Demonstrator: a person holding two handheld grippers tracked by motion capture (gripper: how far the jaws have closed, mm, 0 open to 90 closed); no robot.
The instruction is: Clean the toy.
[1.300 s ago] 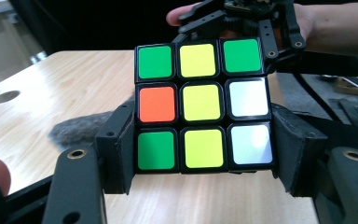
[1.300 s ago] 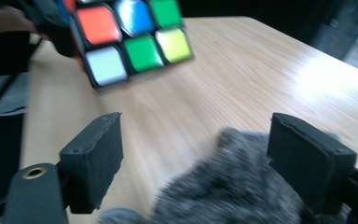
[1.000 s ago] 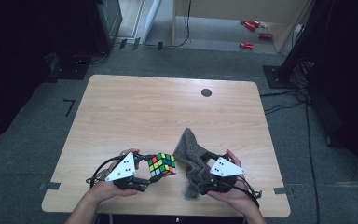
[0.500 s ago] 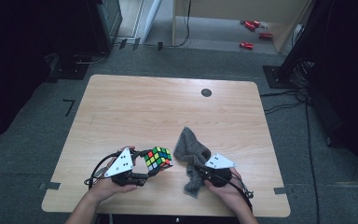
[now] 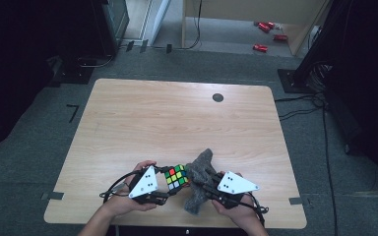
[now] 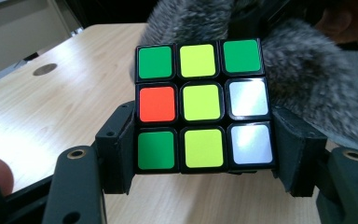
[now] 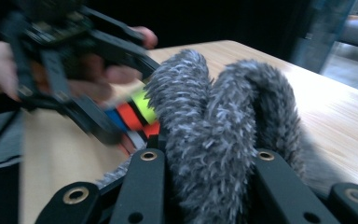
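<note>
Both grippers are clamped near the table's front edge: left gripper on a rigid, slick multicoloured 3x3 puzzle cube (flat sides grip best), right gripper on a soft fuzzy grey cloth.

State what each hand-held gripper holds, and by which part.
Left hand-held gripper: multicoloured puzzle cube, clamped by two opposite side faces. Right hand-held gripper: fluffy grey cloth, pinched at a bunched fold.

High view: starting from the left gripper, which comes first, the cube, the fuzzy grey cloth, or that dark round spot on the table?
1. Cube, between the left gripper's fingers.
2. Grey cloth, just right of the cube.
3. Dark spot, far side of the table.
</note>
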